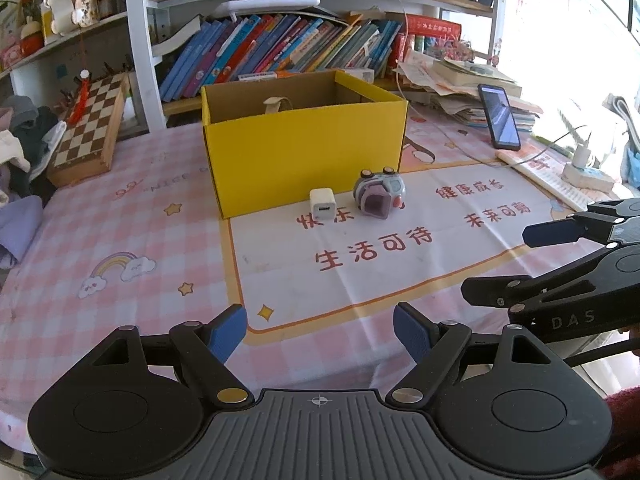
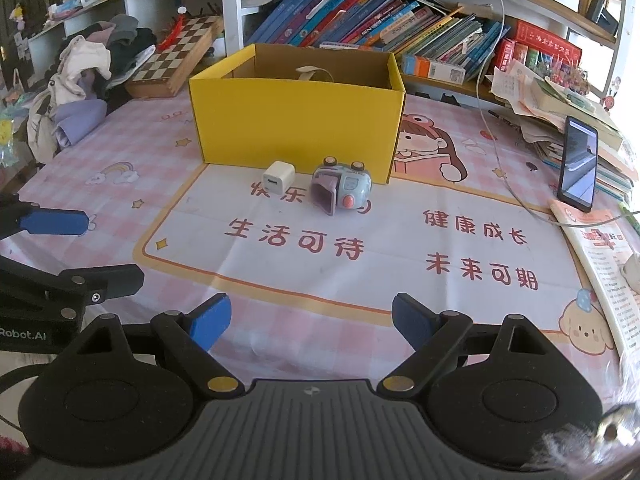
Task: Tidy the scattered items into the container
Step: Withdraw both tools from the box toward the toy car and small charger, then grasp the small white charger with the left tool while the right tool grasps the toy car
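Observation:
A yellow cardboard box (image 1: 300,152) (image 2: 296,120) stands open on the table, with a beige strap (image 1: 276,103) (image 2: 310,72) inside. In front of it lie a white charger cube (image 1: 322,205) (image 2: 279,178) and a grey-purple toy camera (image 1: 379,194) (image 2: 340,188). My left gripper (image 1: 320,336) is open and empty, well short of both items. My right gripper (image 2: 311,324) is open and empty, also near the table's front. The right gripper also shows at the right edge of the left wrist view (image 1: 516,260); the left gripper shows at the left edge of the right wrist view (image 2: 96,248).
A chessboard box (image 1: 88,132) (image 2: 176,56) leans at the back left beside a clothes pile (image 2: 88,80). A phone (image 1: 499,116) (image 2: 578,164) stands at the right by stacked papers, a cable and a power strip (image 1: 588,176). Bookshelves (image 1: 280,48) stand behind the box.

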Motion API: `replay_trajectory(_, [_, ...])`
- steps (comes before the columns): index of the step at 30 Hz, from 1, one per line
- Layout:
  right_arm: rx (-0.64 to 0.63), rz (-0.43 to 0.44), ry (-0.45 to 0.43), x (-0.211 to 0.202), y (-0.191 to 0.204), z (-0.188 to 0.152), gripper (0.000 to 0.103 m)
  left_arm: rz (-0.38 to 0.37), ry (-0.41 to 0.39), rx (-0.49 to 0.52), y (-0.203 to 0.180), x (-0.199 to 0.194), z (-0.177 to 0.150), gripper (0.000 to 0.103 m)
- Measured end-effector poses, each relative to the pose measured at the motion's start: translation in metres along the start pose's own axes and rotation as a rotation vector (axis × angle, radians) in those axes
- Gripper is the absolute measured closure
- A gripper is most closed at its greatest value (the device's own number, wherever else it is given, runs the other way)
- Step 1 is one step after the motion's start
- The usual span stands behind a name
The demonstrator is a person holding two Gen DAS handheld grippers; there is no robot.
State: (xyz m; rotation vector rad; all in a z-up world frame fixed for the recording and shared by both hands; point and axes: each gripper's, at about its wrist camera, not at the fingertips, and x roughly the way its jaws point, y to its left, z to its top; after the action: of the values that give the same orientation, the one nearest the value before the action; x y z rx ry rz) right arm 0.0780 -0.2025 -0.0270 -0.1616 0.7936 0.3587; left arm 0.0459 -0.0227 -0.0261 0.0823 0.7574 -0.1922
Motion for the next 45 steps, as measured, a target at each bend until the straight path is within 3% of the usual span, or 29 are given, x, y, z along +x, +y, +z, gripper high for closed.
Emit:
replay_trajectory(29, [-0.036, 0.016, 0.047, 0.039, -0.01, 0.027, 0.018, -0.004, 0.017, -0.032, 0.01, 0.036, 0.019, 0.02])
replay_trajectory(45, [-0.057, 0.042, 0.06, 0.09, -0.036, 0.072, 0.023, 0.005, 0.03, -0.043, 0.016, 0.089, 0.056, 0.027])
